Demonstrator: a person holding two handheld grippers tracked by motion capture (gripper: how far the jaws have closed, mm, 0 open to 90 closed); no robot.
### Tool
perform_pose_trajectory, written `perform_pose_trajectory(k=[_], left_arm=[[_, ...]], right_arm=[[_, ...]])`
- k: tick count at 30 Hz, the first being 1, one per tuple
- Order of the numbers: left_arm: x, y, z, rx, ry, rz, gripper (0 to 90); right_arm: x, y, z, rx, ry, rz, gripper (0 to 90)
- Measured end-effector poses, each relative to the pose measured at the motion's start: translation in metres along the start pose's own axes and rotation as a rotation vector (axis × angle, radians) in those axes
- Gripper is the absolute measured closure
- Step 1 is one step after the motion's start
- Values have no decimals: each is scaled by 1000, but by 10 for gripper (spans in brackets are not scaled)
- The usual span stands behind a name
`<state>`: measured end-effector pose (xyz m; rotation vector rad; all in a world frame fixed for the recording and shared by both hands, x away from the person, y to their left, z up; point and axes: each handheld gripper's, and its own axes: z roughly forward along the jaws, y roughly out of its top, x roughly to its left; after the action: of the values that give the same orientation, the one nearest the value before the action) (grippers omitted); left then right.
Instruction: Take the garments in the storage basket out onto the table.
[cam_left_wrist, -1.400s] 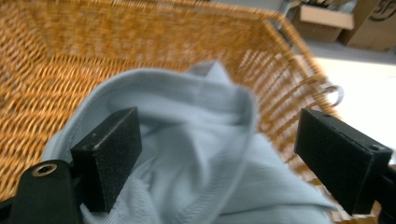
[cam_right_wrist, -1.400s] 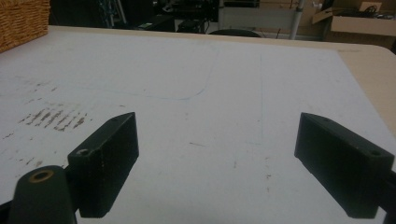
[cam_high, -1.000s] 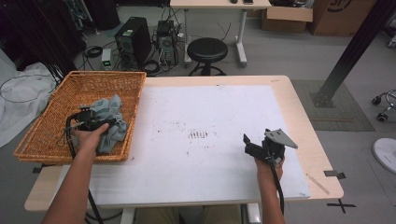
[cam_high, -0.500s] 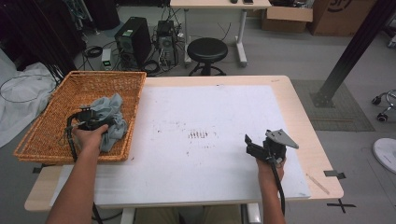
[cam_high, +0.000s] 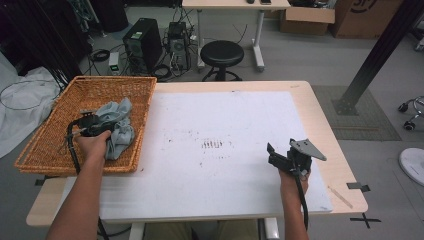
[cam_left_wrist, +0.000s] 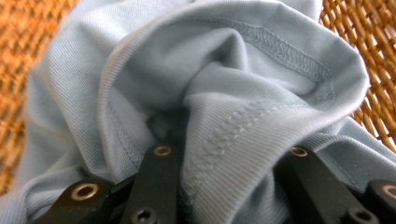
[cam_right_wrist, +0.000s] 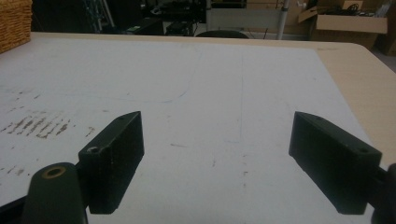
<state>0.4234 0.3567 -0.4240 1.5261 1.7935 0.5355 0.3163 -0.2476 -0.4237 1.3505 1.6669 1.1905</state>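
A light blue cloth (cam_high: 119, 116) lies crumpled in a wicker basket (cam_high: 48, 145) at the table's left. My left gripper (cam_high: 95, 131) reaches into the basket, and its jaws have just been closing. In the left gripper view a stitched fold of the cloth (cam_left_wrist: 233, 70) is bunched between the two black jaws of the left gripper (cam_left_wrist: 229, 156), which press on it from both sides. My right gripper (cam_high: 273, 155) hovers low over the white mat (cam_high: 225, 115) near the front right. The right gripper (cam_right_wrist: 217, 140) stands open with nothing between its jaws.
The basket's rim rises around the left hand. The mat carries dark smudges (cam_high: 212, 145) near its middle. The bare wooden table edge (cam_high: 325, 125) runs along the right. Behind the table stand a black stool (cam_high: 221, 52) and computer towers (cam_high: 142, 42).
The left gripper's jaws have drawn in on the cloth inside the basket. Both hands stay about where they were.
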Motion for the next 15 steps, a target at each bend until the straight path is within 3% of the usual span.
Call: perform_pose_trajectory(k=[6, 11, 15], left_arm=[[0, 4, -11, -90, -31, 20, 708], [4, 10, -20, -122, -53, 42, 708], [9, 13, -31, -176, -71, 57, 708]], right_arm=[[-2, -2, -2, -5, -4, 11, 178], [-3, -3, -3, -8, -5, 14, 179], [-4, -2, -4, -11, -6, 18, 179]])
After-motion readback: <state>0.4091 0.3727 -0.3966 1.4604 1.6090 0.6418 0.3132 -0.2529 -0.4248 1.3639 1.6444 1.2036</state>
